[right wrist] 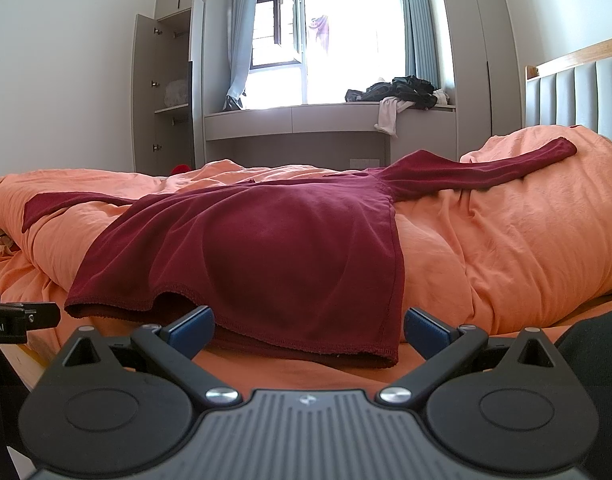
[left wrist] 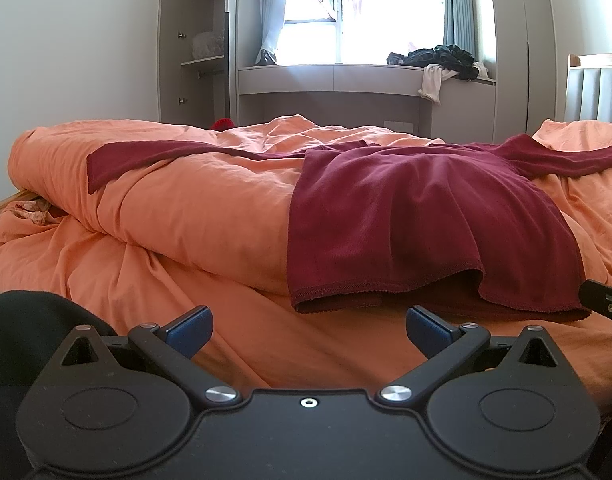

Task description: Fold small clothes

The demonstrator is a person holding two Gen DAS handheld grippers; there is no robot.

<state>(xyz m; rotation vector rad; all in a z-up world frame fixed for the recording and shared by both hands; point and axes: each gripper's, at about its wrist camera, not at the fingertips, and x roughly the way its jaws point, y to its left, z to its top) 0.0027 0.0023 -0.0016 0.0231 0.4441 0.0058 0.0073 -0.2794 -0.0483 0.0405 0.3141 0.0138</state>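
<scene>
The rumpled orange duvet was my landmark: it lay heaped across the bed, rising in a thick roll that lifted everything spread on it. Beyond the duvet stood a grey window bench carrying a dark pile of clothes with a white garment hanging off its edge, and an open grey wardrobe to one side. A grey padded headboard rose behind the duvet's high end.

The dark red knit long-sleeved top lay face-flat over the duvet, sleeves stretched out to both sides, its stitched hem rippling and drooping toward me off the roll.

My left gripper hung spread wide just short of that hem, holding nothing. My right gripper, equally spread and empty, had the hem's corner between its blue pads.
</scene>
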